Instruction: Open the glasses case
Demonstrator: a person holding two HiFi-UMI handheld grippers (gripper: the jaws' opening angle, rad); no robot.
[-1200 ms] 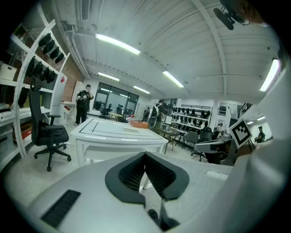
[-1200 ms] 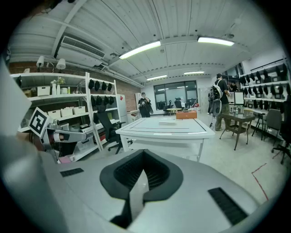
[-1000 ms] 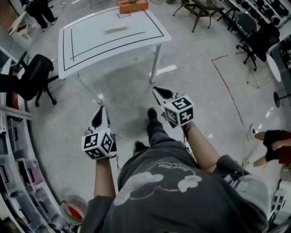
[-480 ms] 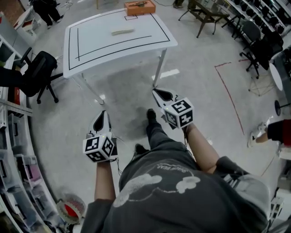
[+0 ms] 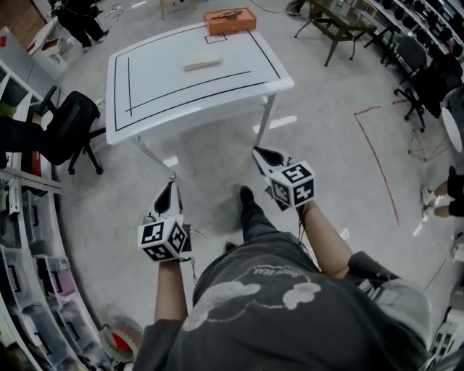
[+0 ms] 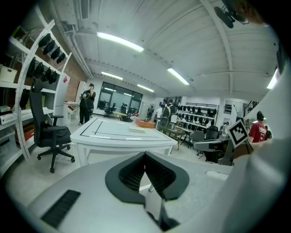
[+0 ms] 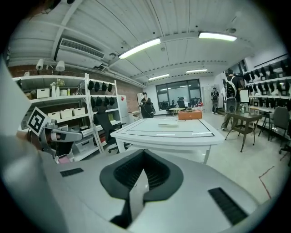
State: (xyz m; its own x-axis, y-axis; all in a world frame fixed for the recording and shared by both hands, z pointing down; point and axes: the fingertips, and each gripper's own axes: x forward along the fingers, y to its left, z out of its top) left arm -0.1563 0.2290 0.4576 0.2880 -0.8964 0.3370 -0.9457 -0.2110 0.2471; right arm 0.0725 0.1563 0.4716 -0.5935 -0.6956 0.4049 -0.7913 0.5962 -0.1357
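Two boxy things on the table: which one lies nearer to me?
The pale flat case, inside the black outline near the middle of the table. The orange box sits beyond it, at the far edge.

One white worktop (image 5: 145, 87) carries two things: one pale glasses case (image 5: 202, 64) toward its far edge and one orange box (image 5: 229, 20) at the far edge itself. There are two tongs, the left tongs (image 5: 171, 183) and the right tongs (image 5: 254, 149). One black office chair (image 5: 69, 119) stands off the worktop's left edge. One person (image 5: 78, 16) stands beyond the far left corner. Past the right edge are perhaps three more chairs, too small to count surely.
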